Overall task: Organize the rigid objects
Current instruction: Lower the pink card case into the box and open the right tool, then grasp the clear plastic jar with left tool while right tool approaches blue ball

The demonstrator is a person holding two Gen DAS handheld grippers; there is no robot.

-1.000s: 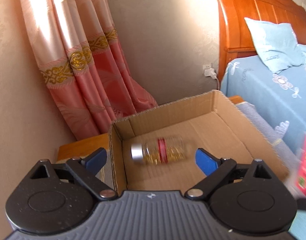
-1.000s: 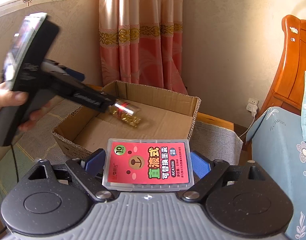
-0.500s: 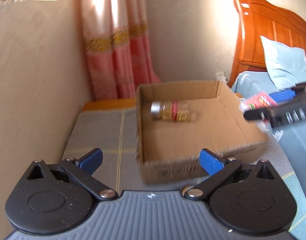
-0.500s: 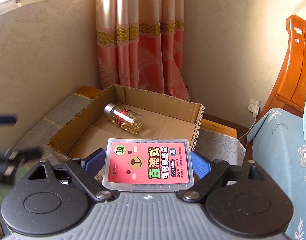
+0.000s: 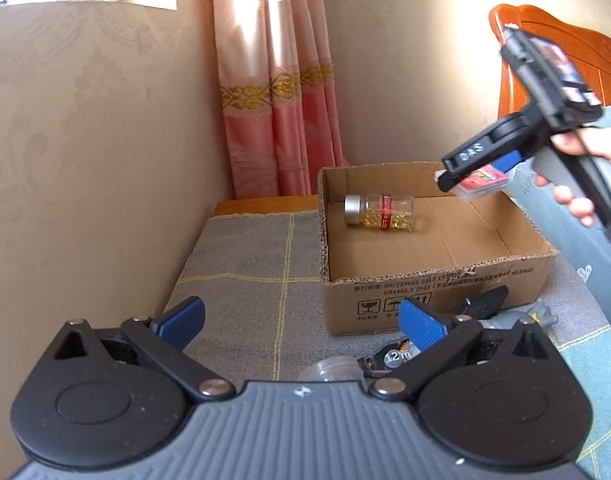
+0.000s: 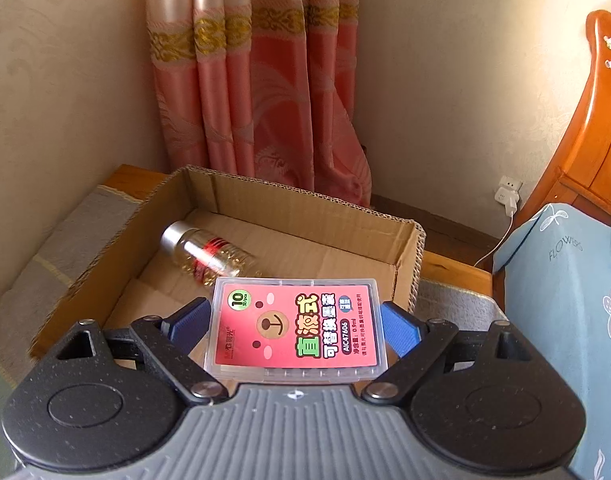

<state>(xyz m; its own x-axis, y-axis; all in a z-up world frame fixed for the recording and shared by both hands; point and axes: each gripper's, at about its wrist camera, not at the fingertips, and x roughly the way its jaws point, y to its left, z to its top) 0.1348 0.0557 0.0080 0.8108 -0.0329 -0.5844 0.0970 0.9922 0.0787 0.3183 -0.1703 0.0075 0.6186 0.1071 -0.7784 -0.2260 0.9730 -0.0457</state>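
Pulled back from the box since a second ago, the left claw (image 5: 301,318) now hangs spread and empty above the grey checked cloth (image 5: 249,264) that covers the surface, short of the box's near wall, where earlier it was right over the box floor. The right claw (image 6: 295,322) has meanwhile come in over the box's right side and pinches a flat clear plastic case with a pink bear label (image 6: 297,328) between its blue pads; the left wrist view shows that same case (image 5: 481,182) held above the far right part of the box, not yet let go.

Beyond both claws sits the open brown cardboard box (image 5: 437,284). On its floor, toward the back left, lies a clear glass bottle with a silver cap, a red band and yellow capsules inside (image 5: 379,214), on its side.

So one object is stowed and a second looks about to follow. More remain outside: just under the left claw, in front of the box, are a ribbed clear round lid-like piece (image 5: 331,368), a dark item marked "12m" (image 5: 393,356) and a grey object (image 5: 539,316), all partly hidden. These still seem to need boxing.
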